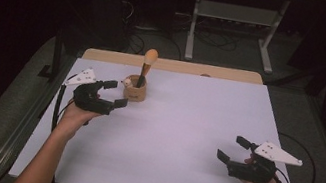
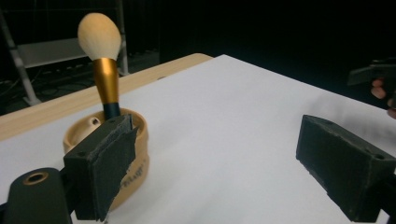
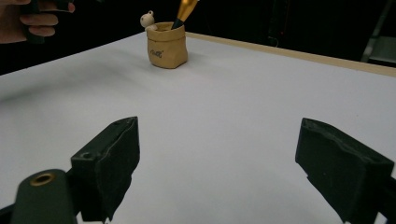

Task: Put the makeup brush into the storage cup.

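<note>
**Left hand-held gripper beside the brush pot, jaws wide**

The white worktop (image 1: 185, 126) spreads across the high view, with a wooden strip along its far edge. Near its far left part stands a small tan pot (image 1: 135, 89), shaped like a crumpled paper bag, with dark lettering on its side and a tiny pale figure (image 3: 149, 19) perched at the rim. A makeup brush (image 1: 146, 66) stands in it, nearly upright with a slight tilt: dark lower handle, gold ferrule, rounded cream bristle head on top.

The left hand-held gripper (image 1: 115, 94) is held just to the left of the pot, pointing toward it, the forearm reaching up from the bottom edge. Its jaws stand wide apart and hold nothing; in the left gripper view one jaw overlaps the pot's near side, though contact cannot be told.

The right hand-held gripper (image 1: 233, 148) hovers over the near right part of the worktop, well apart from the pot, jaws wide and empty, pointing left across the bare surface.
</note>
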Motion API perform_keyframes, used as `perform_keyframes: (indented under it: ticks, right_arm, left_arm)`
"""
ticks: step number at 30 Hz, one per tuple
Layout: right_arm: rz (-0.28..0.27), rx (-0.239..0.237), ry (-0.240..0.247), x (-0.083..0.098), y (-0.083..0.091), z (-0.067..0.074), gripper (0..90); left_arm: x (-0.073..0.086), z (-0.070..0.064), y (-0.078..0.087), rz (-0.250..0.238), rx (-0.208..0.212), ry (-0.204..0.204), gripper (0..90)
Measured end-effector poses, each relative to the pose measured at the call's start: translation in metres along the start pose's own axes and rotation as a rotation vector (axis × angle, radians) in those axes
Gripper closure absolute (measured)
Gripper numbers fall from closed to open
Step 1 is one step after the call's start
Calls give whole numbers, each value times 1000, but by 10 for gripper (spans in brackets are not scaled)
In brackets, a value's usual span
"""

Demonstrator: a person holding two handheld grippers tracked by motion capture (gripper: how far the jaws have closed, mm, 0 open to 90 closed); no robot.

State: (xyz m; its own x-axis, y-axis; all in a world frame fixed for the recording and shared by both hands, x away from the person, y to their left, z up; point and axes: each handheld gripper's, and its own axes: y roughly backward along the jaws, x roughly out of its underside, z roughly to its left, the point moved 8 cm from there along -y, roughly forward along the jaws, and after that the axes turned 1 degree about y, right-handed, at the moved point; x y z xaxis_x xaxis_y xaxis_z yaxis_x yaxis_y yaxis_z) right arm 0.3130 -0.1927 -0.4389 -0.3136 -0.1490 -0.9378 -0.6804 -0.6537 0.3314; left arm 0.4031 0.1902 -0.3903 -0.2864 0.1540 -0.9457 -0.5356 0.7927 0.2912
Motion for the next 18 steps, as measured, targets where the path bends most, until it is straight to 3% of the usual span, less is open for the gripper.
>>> perform_keyframes:
  ticks: [18]
  right_arm:
    - [0, -3, 3, 0, 0, 0, 131]
  left_arm:
    - [17, -24, 15, 30, 21, -13, 111]
